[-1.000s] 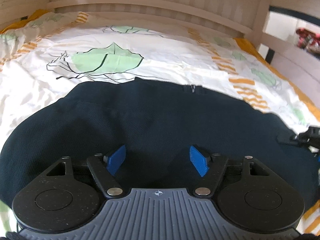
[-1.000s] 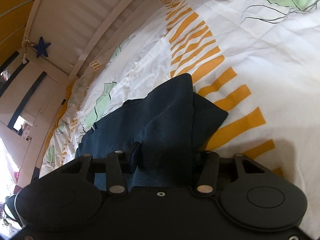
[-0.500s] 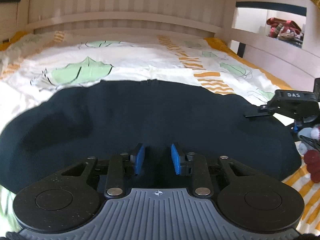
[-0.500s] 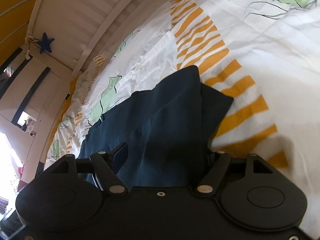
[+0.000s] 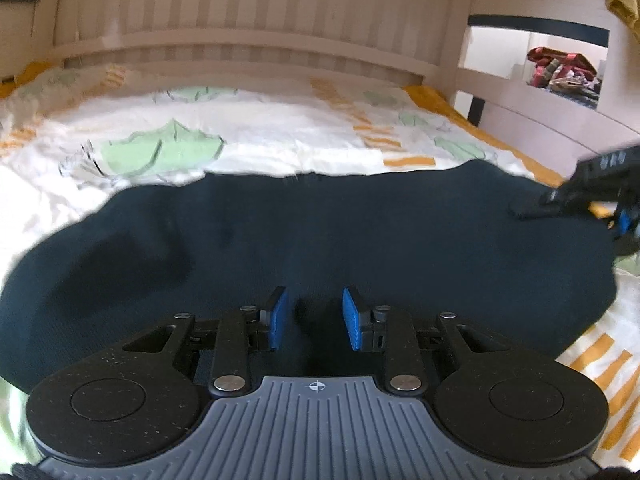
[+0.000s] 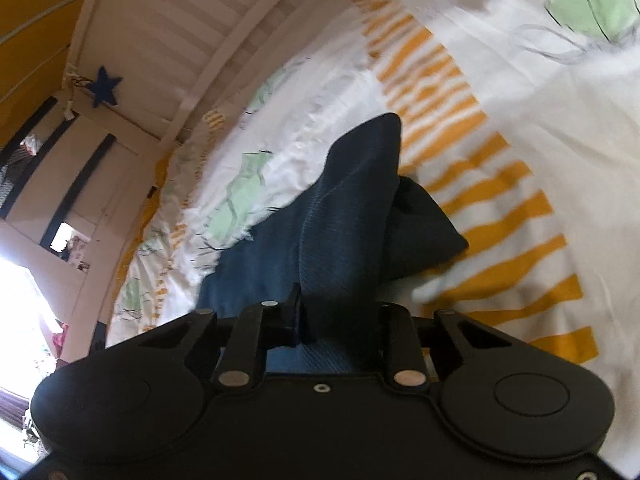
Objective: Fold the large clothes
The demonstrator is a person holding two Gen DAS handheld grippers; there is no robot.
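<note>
**Both tools closed on dark garment; garment spread on bed**

Left tool (image 5: 312,318), bottom centre of the left wrist view: blue pads (image 5: 277,317) stand a narrow gap apart with a pinch of the navy garment (image 5: 320,232) bunched between them. Jaws closed in during the last second and now grip the near edge of the cloth.

Right tool (image 6: 338,320), bottom centre of the right wrist view: jaws have just closed further, and a thick fold of the same garment (image 6: 352,216) passes between the fingers and rises up the frame to a point. Pads are hidden by the fabric. This tool also shows at the right edge of the left wrist view (image 5: 624,228), at the garment's far right corner.

Garment lies across the middle of both frames on the bedspread (image 5: 280,136), white with green leaves and orange stripes.

Beyond, a pale slatted headboard (image 5: 248,16) fills the top of the left view. A blue star (image 6: 105,87) hangs at upper left of the right view.
</note>
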